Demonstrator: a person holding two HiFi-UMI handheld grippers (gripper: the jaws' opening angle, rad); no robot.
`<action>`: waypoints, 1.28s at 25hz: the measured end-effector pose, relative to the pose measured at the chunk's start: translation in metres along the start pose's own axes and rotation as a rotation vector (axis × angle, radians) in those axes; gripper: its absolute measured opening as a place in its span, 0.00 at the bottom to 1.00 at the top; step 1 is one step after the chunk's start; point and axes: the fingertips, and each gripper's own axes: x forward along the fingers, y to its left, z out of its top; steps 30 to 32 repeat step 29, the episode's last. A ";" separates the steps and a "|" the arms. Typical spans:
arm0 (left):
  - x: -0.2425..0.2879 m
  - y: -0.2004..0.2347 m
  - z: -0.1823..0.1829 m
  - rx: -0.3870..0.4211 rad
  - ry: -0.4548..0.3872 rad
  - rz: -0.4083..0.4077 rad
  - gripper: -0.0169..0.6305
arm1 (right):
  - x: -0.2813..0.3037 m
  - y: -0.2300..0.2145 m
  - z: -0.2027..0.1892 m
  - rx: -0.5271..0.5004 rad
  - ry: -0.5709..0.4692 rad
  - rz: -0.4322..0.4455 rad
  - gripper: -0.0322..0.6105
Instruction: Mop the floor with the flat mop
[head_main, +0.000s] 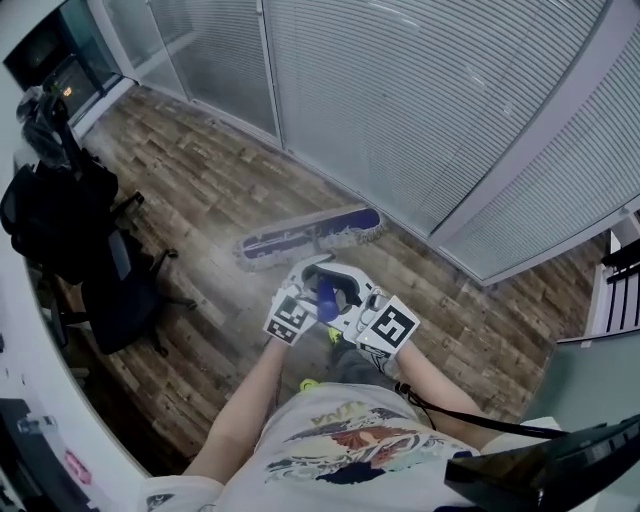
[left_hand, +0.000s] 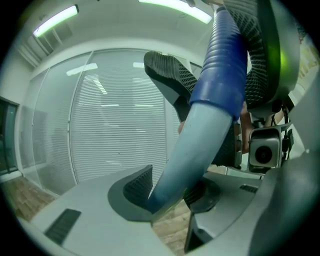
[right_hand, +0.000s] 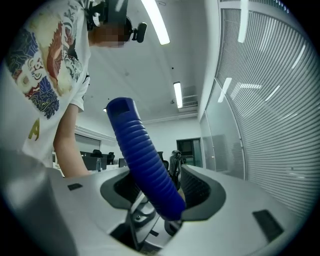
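Two tongs are on the flat mop, one above the other. My left tongs (left_hand: 170, 192) are closed on the pale lower part of the handle (left_hand: 197, 140), with a pad against it on each side. My right tongs (right_hand: 161, 197) are closed higher up, round the ribbed blue grip (right_hand: 142, 155) at the top end.

To do this stroke well, I think the lower tongs should steer and press while the upper ones only guide the top of the handle. The hold must be firm enough that the handle does not slide, and the mop head (head_main: 310, 232) should stay flat on the boards and not lift at one end. I would move it across its own width in overlapping strips. I would also stop each stroke short of the glass partition (head_main: 430, 110) and the black office chair (head_main: 120, 290) at the left.

The mop head lies on the wooden floor (head_main: 200, 180), just in front of the person and near the foot of the partition. Its long axis runs from lower left to upper right in the head view, almost parallel to the partition. The handle rises from the head back toward the person's body, so from above it looks very short.
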 end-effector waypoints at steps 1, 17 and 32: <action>0.005 0.004 0.003 0.003 0.006 -0.006 0.25 | 0.001 -0.008 0.001 -0.001 0.001 0.005 0.40; 0.004 0.001 0.001 0.006 0.044 0.041 0.24 | 0.001 -0.002 -0.013 -0.101 0.130 0.059 0.35; -0.013 -0.027 -0.011 0.012 0.038 0.036 0.23 | -0.012 0.028 -0.021 -0.076 0.153 0.006 0.34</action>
